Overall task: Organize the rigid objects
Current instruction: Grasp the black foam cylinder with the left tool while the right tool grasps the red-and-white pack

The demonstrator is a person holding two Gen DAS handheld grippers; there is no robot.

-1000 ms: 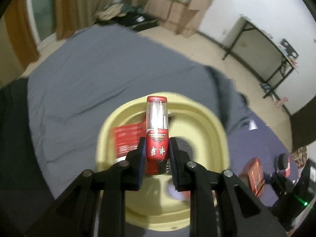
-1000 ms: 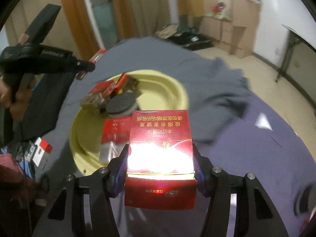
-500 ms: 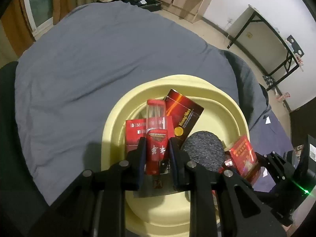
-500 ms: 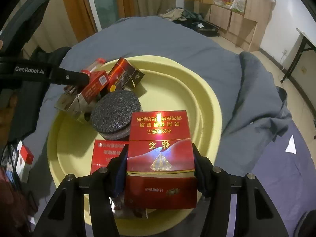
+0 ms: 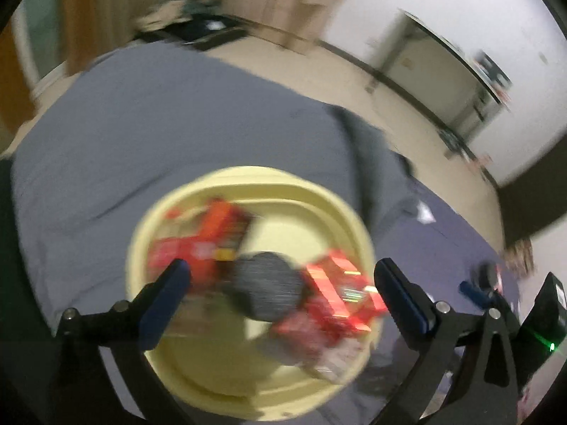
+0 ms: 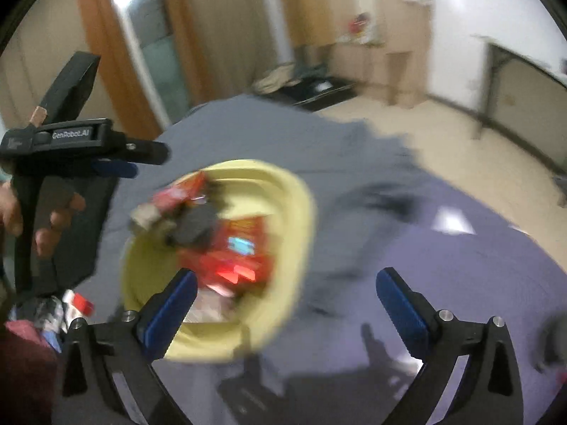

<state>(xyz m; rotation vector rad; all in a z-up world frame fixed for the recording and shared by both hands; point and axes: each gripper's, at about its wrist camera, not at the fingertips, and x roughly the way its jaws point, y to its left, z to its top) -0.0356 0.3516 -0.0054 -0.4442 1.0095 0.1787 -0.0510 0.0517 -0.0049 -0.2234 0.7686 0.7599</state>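
Note:
A yellow basin point(image 5: 248, 177) lies on the grey bed and holds several red boxes and a dark round disc point(image 5: 265, 290), all blurred. My left gripper point(image 5: 281, 276) hovers above it, its jaws opening wide with nothing gripped between them; the red tube-shaped pack point(image 5: 212, 233) lies in the basin. My right gripper point(image 6: 287, 283) is above the basin's near right side, jaws also opening, nothing between the pads. The red box point(image 6: 241, 248) rests inside the basin point(image 6: 304, 219). The left gripper point(image 6: 113, 163) shows at upper left in the right wrist view.
Grey bed sheet point(image 5: 159, 124) surrounds the basin, with a darker cloth point(image 6: 389, 194) to its right. A person's hand point(image 6: 53, 219) holds the left gripper. Small items including a red-white pack point(image 6: 81, 302) lie at the bed's left. A folding table point(image 5: 460, 81) stands by the wall.
Both grippers went from shut to wide open. The red tube pack left the left jaws and the red box left the right jaws; both lie in the basin. Both hands pulled back.

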